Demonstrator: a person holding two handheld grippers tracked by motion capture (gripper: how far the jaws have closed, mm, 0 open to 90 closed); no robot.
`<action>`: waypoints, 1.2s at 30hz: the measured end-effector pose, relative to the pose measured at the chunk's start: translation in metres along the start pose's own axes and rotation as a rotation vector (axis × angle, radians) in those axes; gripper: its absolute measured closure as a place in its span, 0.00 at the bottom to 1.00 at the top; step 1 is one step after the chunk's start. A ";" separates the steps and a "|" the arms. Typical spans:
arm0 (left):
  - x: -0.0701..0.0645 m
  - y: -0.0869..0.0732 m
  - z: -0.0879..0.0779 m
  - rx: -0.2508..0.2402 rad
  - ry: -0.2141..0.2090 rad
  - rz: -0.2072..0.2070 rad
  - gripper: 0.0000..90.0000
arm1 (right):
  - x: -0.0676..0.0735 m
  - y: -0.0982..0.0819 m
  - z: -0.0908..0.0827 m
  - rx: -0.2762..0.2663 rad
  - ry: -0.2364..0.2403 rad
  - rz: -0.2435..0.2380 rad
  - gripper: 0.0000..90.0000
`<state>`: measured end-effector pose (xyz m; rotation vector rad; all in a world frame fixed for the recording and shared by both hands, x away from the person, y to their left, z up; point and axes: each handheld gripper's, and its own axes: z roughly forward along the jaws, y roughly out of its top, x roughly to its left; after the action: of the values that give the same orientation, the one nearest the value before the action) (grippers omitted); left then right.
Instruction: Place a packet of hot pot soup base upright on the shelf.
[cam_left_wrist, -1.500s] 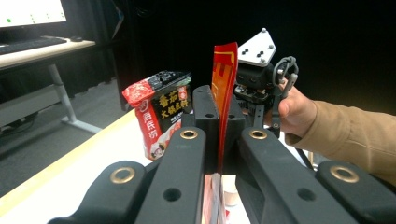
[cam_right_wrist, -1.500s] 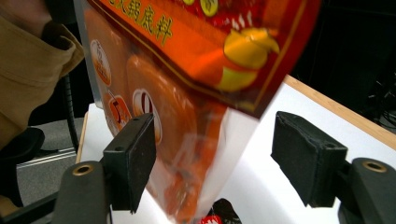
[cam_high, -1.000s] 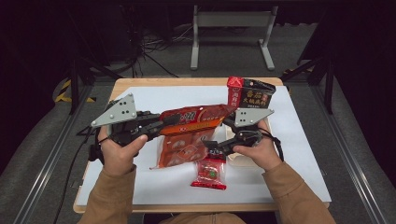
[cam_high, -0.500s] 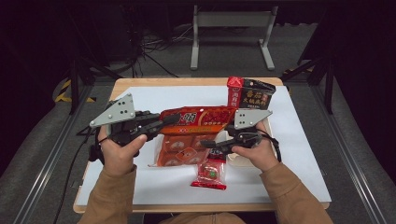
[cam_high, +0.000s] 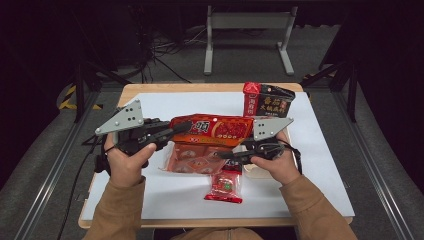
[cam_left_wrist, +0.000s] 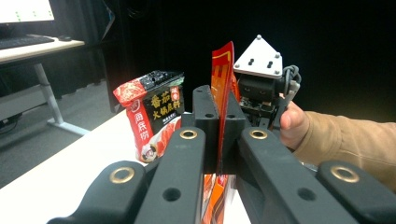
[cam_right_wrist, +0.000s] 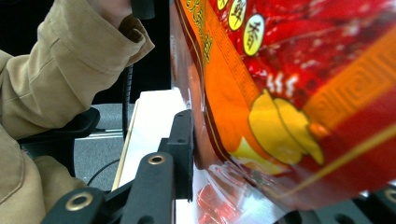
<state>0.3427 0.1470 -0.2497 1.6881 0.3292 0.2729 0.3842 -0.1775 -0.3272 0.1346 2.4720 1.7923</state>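
Note:
A large red and orange snack bag (cam_high: 215, 129) hangs over the table between both grippers, its clear lower part (cam_high: 194, 158) showing red pieces. My left gripper (cam_high: 186, 126) is shut on the bag's left top edge; in the left gripper view that edge (cam_left_wrist: 222, 65) stands pinched between the jaws (cam_left_wrist: 218, 116). My right gripper (cam_high: 226, 155) has just been closing on the bag's lower right part. In the right gripper view its left finger (cam_right_wrist: 183, 149) presses the bag (cam_right_wrist: 289, 84), and the other finger is hidden behind it.
A small red packet (cam_high: 225, 186) lies flat near the front edge, just below the right gripper. A dark and red bag (cam_high: 267, 100) (cam_left_wrist: 156, 112) stands upright at the back right. The white mat (cam_high: 320, 150) covers a wooden table.
The bag's printed top has swung from slanted to level between the grippers. The right gripper's jaws have closed onto the bag's lower part. Both hands stayed in place.

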 end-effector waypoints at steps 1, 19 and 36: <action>0.000 0.000 0.000 -0.004 0.002 -0.007 1.00 | 0.001 0.001 0.000 0.000 -0.004 -0.004 0.77; 0.005 -0.003 -0.003 -0.017 0.004 -0.026 0.97 | 0.002 0.008 -0.012 -0.004 0.010 0.030 0.78; 0.007 -0.003 -0.009 -0.030 0.045 -0.031 0.64 | 0.002 0.025 -0.035 -0.005 -0.035 0.028 0.78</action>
<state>0.3461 0.1580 -0.2510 1.6481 0.3822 0.2920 0.3781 -0.2027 -0.2922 0.1997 2.4537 1.7911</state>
